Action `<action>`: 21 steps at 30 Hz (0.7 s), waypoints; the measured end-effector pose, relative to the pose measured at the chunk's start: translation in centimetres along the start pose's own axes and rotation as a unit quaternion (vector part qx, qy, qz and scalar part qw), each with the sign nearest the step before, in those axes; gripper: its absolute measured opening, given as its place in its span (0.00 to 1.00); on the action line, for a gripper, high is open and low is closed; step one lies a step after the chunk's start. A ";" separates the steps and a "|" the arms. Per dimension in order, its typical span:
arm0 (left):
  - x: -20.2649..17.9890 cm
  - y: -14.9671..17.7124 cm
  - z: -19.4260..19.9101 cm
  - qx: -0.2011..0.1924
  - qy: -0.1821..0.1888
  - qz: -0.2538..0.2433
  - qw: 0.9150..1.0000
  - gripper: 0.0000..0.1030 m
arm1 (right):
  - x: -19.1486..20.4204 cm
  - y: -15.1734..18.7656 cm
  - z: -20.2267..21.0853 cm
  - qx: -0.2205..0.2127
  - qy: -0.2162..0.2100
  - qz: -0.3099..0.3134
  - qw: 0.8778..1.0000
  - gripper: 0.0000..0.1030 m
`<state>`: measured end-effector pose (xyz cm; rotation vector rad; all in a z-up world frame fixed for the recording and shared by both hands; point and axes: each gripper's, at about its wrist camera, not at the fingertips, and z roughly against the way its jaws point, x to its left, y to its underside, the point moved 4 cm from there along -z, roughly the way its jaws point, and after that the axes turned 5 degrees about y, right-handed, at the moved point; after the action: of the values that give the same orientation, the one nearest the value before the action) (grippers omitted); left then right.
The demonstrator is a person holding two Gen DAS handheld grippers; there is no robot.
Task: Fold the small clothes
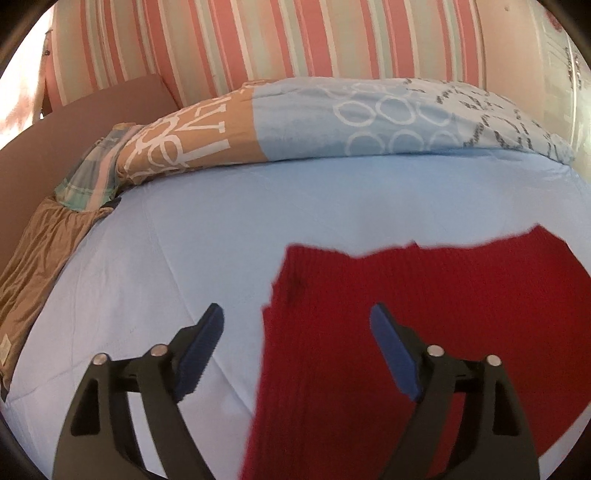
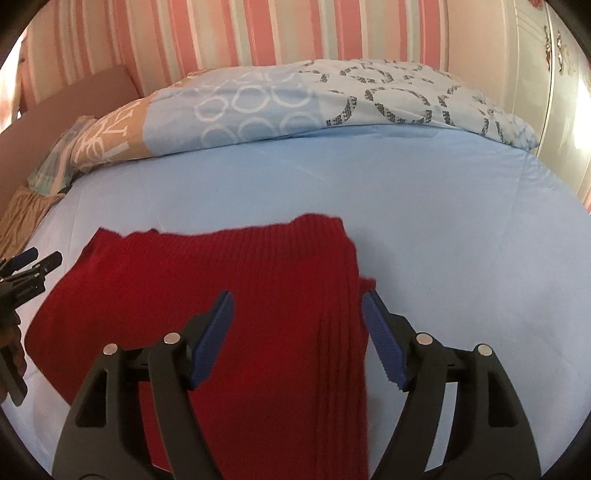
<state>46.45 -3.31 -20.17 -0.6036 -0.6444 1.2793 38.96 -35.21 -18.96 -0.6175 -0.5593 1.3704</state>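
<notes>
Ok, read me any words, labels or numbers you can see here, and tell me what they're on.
"LAV", seen upside down, partial large white letters on the tan panel of the pillow.
Small tag on the brown fabric at the bed's edge: too blurred to read.
Red knit garment: no text visible.

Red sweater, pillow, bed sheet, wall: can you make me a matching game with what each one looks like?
Things:
1. sweater
2. pillow
3. sheet
4. wall

Looks:
A. plain light blue, spread over the bed
B. pink and pale stripes
C. red ribbed knit, lying flat
D. blue and tan with white rings

Pairs: 1-C, 2-D, 3-A, 4-B

Extra: the left gripper and the right gripper both hover open over the sweater's side edges.
</notes>
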 end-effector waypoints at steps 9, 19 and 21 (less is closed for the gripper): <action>-2.6 4.7 0.3 0.031 0.023 0.016 0.999 0.82 | 6.9 3.4 0.6 0.015 -0.054 0.033 0.998 0.80; -5.8 10.3 3.2 0.032 0.041 -0.015 0.999 0.86 | 11.0 10.8 1.1 0.069 -0.039 0.087 0.993 0.82; -5.6 11.2 2.3 0.044 0.037 -0.020 0.998 0.90 | 10.6 11.6 0.1 0.077 -0.037 0.082 0.993 0.85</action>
<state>36.45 -6.64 -27.26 -0.5597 -0.5343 1.2351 31.83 -23.60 -26.83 -0.4963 -0.4639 1.5810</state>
